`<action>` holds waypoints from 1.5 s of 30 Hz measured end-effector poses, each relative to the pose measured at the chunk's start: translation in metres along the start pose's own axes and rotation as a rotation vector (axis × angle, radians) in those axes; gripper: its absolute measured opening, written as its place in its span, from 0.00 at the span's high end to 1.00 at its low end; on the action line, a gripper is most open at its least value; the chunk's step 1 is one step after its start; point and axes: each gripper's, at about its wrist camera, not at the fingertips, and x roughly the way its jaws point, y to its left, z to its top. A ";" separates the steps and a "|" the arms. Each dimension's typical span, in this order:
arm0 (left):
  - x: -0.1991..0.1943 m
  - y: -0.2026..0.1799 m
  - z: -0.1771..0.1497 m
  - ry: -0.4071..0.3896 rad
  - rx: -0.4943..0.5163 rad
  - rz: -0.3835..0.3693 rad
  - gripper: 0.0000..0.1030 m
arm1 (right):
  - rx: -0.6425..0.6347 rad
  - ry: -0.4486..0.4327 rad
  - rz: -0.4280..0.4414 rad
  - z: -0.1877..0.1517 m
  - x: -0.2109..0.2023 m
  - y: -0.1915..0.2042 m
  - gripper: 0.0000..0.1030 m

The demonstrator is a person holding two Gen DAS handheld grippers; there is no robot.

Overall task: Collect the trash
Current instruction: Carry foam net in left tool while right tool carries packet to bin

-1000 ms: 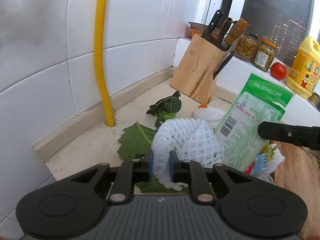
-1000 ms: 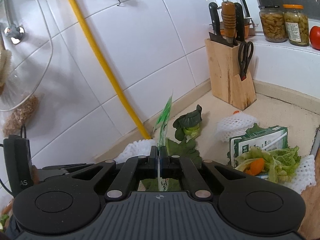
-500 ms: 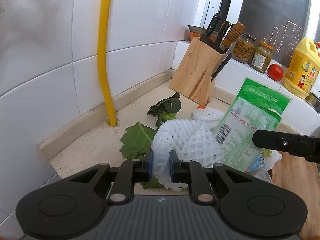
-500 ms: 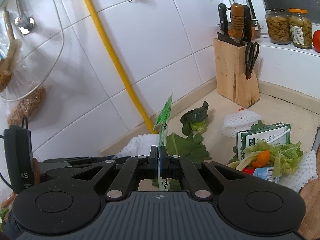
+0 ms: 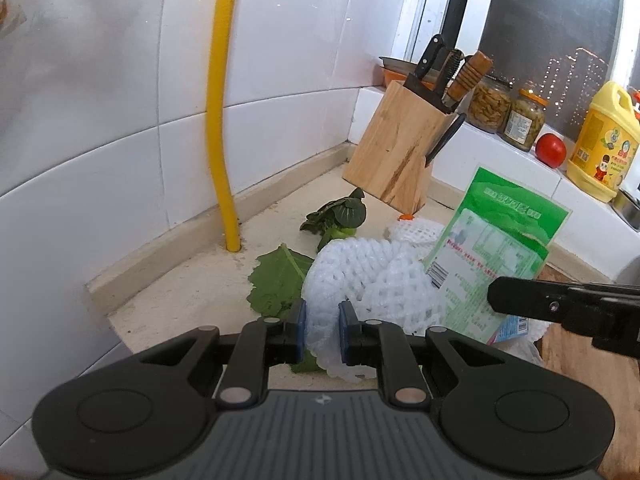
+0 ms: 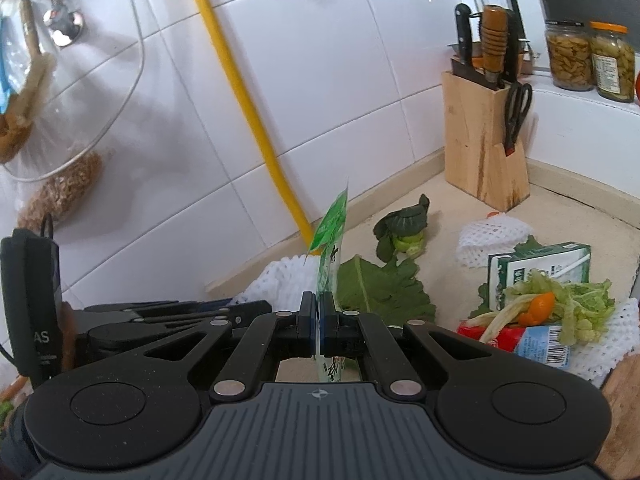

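My left gripper (image 5: 322, 330) is shut on a white foam fruit net (image 5: 368, 280), lifted over the counter. Edge-on between the pads of my right gripper (image 6: 319, 322) stands a green plastic food bag (image 6: 330, 236), and that gripper is shut on it. In the left wrist view the same green bag (image 5: 496, 256) shows flat-on beside the net, with the right gripper's finger (image 5: 560, 306) across its lower edge. On the counter lie a large green leaf (image 6: 376, 288), a small bok choy (image 6: 404, 232) and another foam net (image 6: 492, 236).
A heap of trash sits at the right: a green carton (image 6: 540, 264), cabbage scraps (image 6: 560, 300) and a red-blue wrapper (image 6: 532, 340) on foam netting. A wooden knife block (image 6: 480, 144) stands in the corner. A yellow pipe (image 5: 222, 120) runs down the tiled wall. Jars, a tomato (image 5: 551, 151) and a yellow bottle (image 5: 604, 140) line the sill.
My right gripper has drifted slightly sideways with the green bag. The left gripper keeps its hold on the foam net and has barely shifted.
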 end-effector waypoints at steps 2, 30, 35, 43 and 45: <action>-0.003 0.001 -0.001 -0.004 -0.003 0.004 0.89 | -0.015 0.000 -0.002 -0.002 0.002 0.006 0.97; -0.066 0.045 -0.031 -0.066 -0.090 0.082 0.89 | -0.140 0.047 0.103 -0.020 0.018 0.080 0.97; -0.077 0.050 -0.037 -0.079 -0.097 0.092 0.89 | -0.152 0.051 0.115 -0.022 0.021 0.091 0.97; -0.099 0.059 -0.047 -0.103 -0.114 0.119 0.89 | -0.175 0.060 0.149 -0.027 0.024 0.108 0.97; -0.103 0.063 -0.050 -0.105 -0.121 0.130 0.89 | -0.181 0.067 0.163 -0.029 0.027 0.114 0.97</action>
